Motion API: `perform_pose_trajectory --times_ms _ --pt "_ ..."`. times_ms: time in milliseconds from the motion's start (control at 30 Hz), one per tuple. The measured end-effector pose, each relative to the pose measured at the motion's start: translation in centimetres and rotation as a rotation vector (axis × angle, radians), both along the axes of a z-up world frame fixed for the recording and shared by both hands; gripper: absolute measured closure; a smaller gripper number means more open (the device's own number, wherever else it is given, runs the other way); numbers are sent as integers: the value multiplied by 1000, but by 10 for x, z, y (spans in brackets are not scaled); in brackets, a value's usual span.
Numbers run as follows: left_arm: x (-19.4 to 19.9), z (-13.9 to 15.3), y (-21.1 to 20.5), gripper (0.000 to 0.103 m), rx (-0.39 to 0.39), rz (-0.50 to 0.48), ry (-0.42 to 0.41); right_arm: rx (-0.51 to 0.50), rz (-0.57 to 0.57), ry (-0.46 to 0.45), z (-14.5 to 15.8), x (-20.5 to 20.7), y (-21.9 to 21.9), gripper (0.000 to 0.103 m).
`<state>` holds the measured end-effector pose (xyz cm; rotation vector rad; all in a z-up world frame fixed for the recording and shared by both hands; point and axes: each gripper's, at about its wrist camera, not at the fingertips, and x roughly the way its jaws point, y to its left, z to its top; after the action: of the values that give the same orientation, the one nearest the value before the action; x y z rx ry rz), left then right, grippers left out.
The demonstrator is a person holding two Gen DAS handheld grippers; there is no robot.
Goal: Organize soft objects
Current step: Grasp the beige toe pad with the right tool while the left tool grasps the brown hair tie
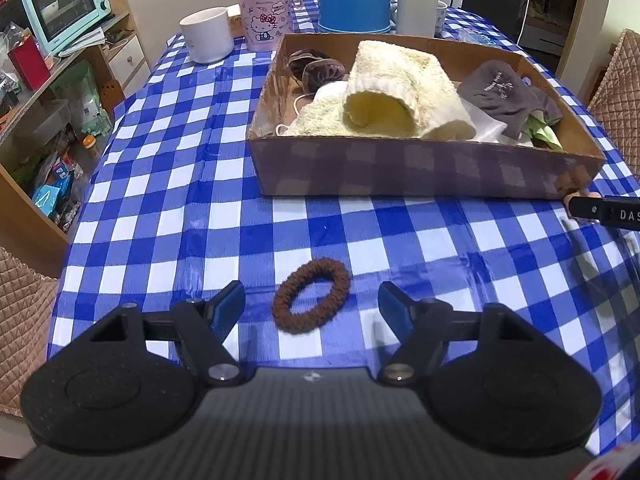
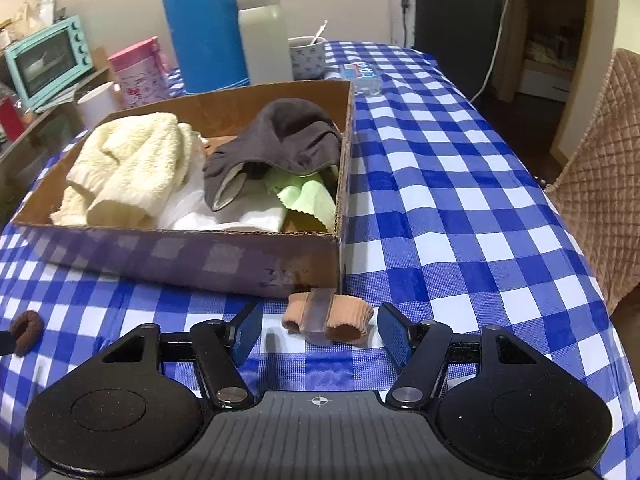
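We hold the left gripper (image 1: 312, 306) wide around the brown scrunchie (image 1: 311, 295) on the checked tablecloth (image 1: 160, 200), the right gripper (image 2: 319, 328) wide about the peach sleeve (image 2: 344, 318), with the cardboard box (image 1: 420, 172) of soft things at twelve o'clock.

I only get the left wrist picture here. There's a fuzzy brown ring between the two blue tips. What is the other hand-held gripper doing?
Observer: The right hand-held gripper is open around a peach-coloured fabric band lying on the tablecloth.
Operator: Where is that band compared with the box?
Observer: Just in front of the cardboard box, near its right corner.
Operator: Anything odd about it?
Observer: A translucent strip crosses its middle.
Operator: Is my brown ring visible there?
Observer: Yes, the brown scrunchie sits at the far left edge.
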<state>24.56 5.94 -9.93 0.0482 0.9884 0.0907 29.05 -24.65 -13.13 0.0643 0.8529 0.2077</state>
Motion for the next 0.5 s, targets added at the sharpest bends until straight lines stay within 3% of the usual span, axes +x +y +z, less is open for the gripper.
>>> perform_pose_trajectory --times_ms 333,500 --pt "7 -6 4 31 -3 -8 2 -43 -5 -9 -5 -1 4 62" --pt "5 -9 5 31 -6 -34 12 -6 38 2 1 -10 5 70"
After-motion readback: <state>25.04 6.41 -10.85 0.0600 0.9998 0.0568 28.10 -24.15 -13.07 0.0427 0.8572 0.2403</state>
